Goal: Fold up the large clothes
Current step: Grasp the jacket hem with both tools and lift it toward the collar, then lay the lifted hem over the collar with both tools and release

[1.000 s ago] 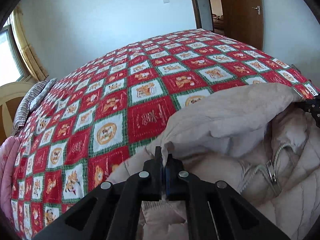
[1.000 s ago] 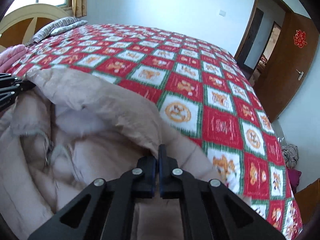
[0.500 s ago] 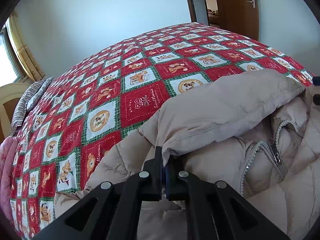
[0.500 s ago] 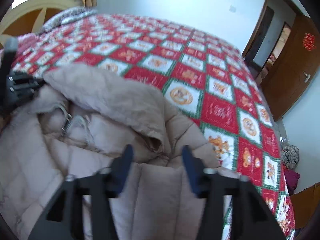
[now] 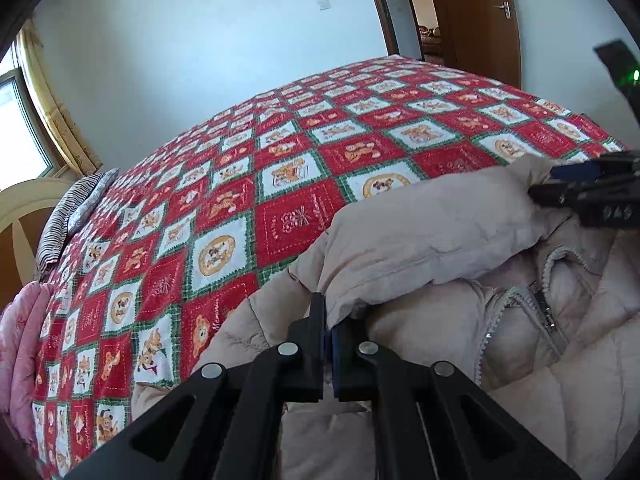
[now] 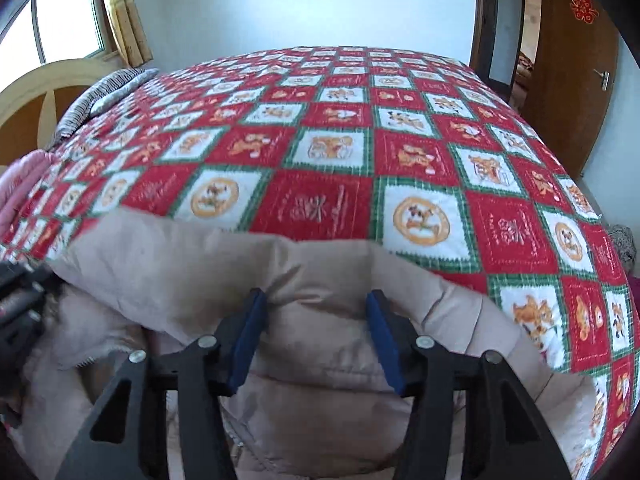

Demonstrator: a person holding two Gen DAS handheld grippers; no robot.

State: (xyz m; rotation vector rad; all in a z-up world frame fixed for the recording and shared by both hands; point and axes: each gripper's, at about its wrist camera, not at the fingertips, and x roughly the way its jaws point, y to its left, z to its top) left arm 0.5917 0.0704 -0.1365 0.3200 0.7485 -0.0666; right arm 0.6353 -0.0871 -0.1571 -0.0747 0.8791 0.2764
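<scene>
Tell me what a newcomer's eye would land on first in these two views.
The red, white and green patchwork quilt covering the whole bed. Next, the beige puffer jacket heaped at its near edge, zip part open. The left tool pinches its folded-over flap, while the right tool straddles the fabric, jaws closing.

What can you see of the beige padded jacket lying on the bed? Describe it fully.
The beige quilted puffer jacket lies crumpled on the red, white and green patchwork bedspread, hood or collar flap folded over, silver zip partly open. The left gripper pinches its edge; the right gripper, jaws closing, straddles its fold without pressing.
</scene>
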